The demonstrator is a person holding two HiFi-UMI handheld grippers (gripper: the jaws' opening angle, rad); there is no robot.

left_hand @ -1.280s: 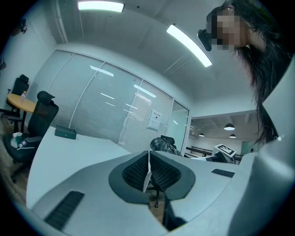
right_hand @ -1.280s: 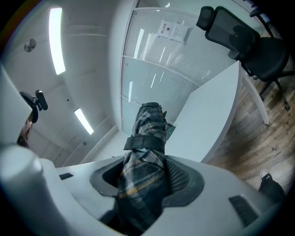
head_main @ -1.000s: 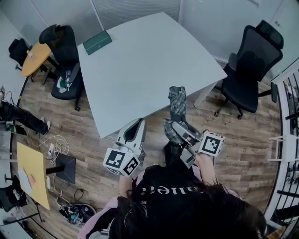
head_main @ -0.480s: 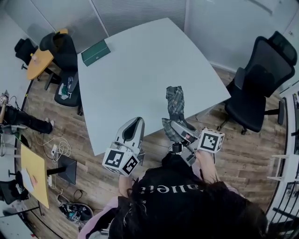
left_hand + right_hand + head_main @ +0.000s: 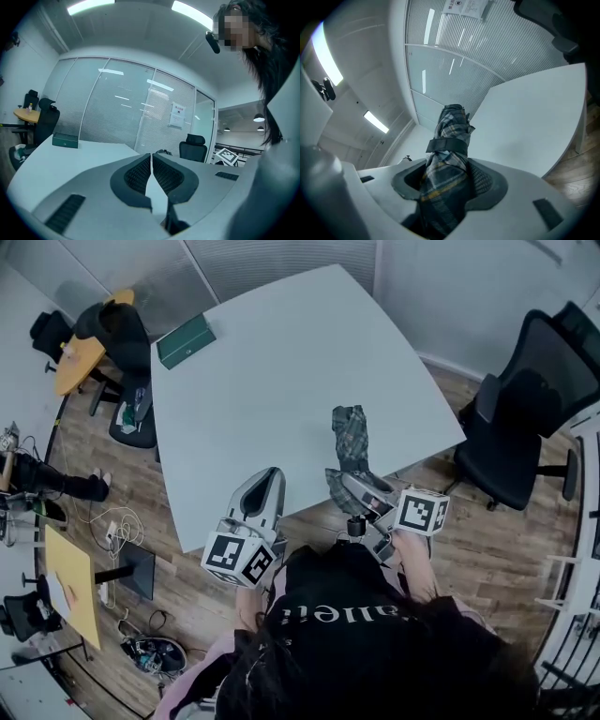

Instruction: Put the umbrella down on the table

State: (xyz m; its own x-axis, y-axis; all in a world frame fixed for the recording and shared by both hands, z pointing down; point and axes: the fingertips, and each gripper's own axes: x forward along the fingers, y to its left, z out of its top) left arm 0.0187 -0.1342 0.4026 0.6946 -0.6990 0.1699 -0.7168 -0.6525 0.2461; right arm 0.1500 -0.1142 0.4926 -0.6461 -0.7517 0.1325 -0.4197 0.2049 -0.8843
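— Looking down on the big pale desk [image 5: 281, 371], with a black office chair [image 5: 525, 427] off at three o'clock.
— Spotting the plaid umbrella [image 5: 351, 442] now, folded and strapped, reaching in over the desk's near edge at five o'clock.
— Gripped by the right tongs [image 5: 349, 487], fabric squeezed between both pads. Hard to say whether touching the desk top.
— Over at seven o'clock, seeing the left tongs [image 5: 267, 479] pinched together on nothing.
— Noting a green box [image 5: 186, 340] on the desk's far corner, eleven o'clock.
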